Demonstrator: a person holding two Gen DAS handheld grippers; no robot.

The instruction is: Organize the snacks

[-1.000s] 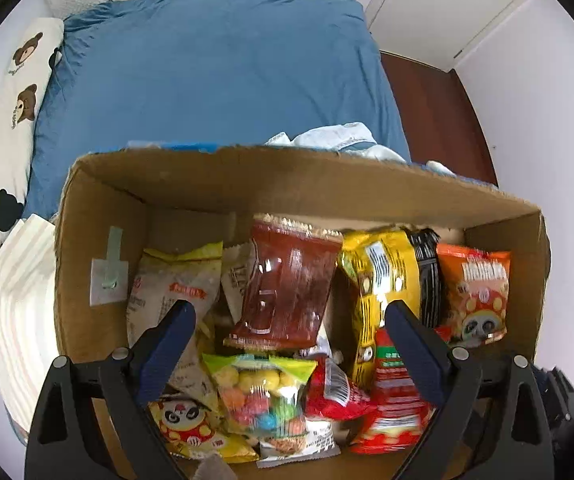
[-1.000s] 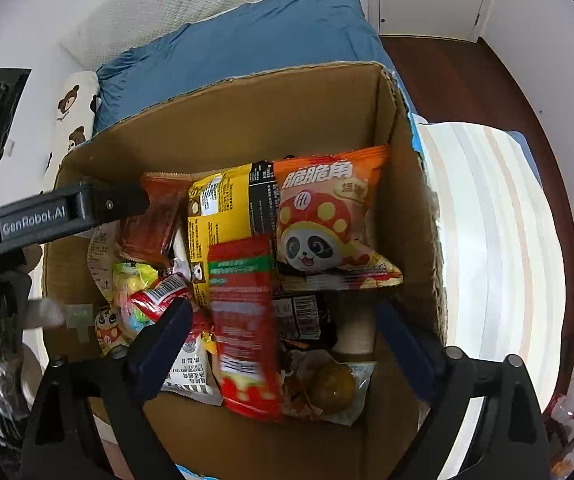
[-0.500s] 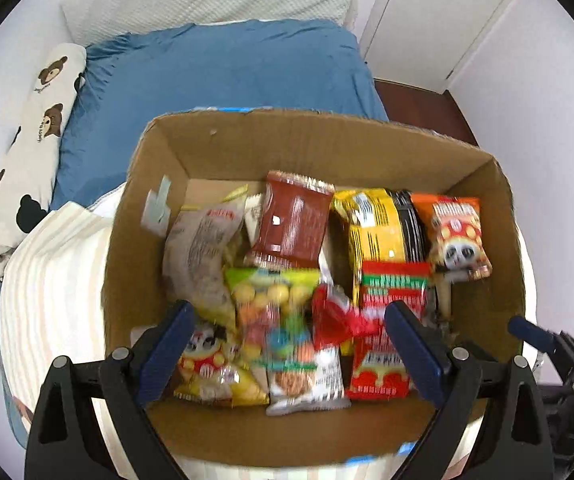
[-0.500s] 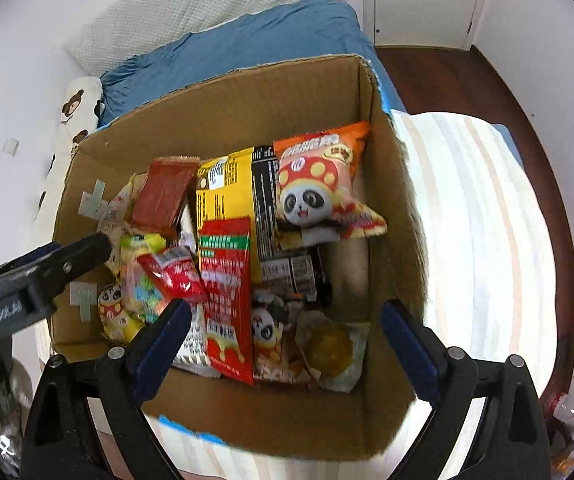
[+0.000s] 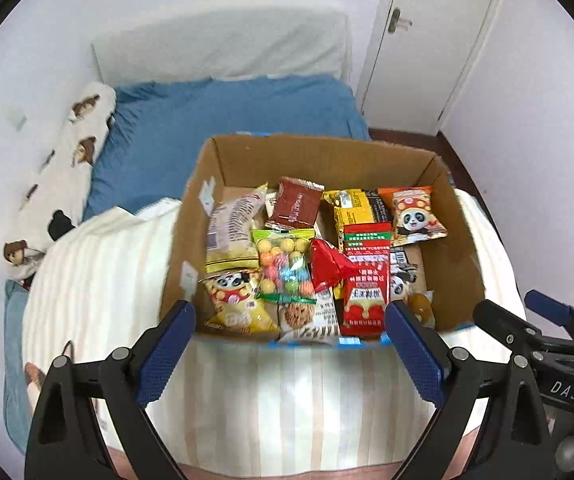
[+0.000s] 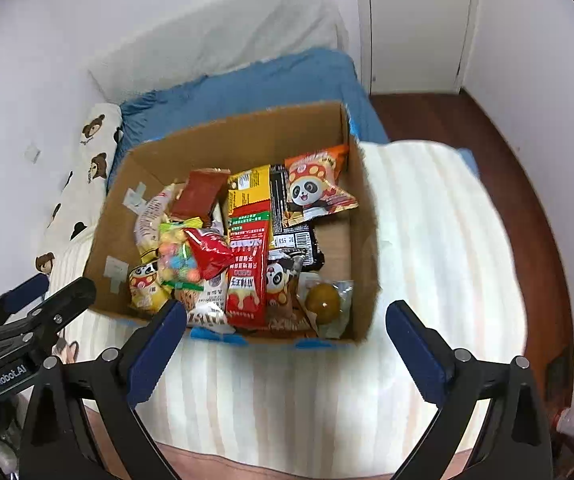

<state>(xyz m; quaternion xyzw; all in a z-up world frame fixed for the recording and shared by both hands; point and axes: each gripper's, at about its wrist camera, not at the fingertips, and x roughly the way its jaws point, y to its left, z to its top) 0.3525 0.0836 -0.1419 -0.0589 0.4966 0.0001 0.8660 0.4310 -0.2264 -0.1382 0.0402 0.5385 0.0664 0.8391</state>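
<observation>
An open cardboard box [image 5: 243, 156] sits on a striped blanket and holds several snack packs: a red pack [image 5: 367, 280], a panda pack [image 5: 411, 216], a bag of coloured balls [image 5: 285, 266]. The box also shows in the right wrist view [image 6: 215, 136]. My left gripper [image 5: 290, 316] is open and empty, just in front of the box's near edge. My right gripper [image 6: 286, 316] is open and empty, also before the near edge, to the right of the left one [image 6: 43, 292].
The striped blanket [image 5: 99, 280] covers a bed with a blue sheet [image 5: 223, 108] and a bear-print pillow [image 5: 67, 168]. A white door [image 5: 427, 40] and dark wood floor [image 6: 507, 152] lie at the right. Walls close in left and right.
Both grippers have pulled back and up from inside the box to outside its near edge. The box now looks smaller and farther away. Both stay open.
</observation>
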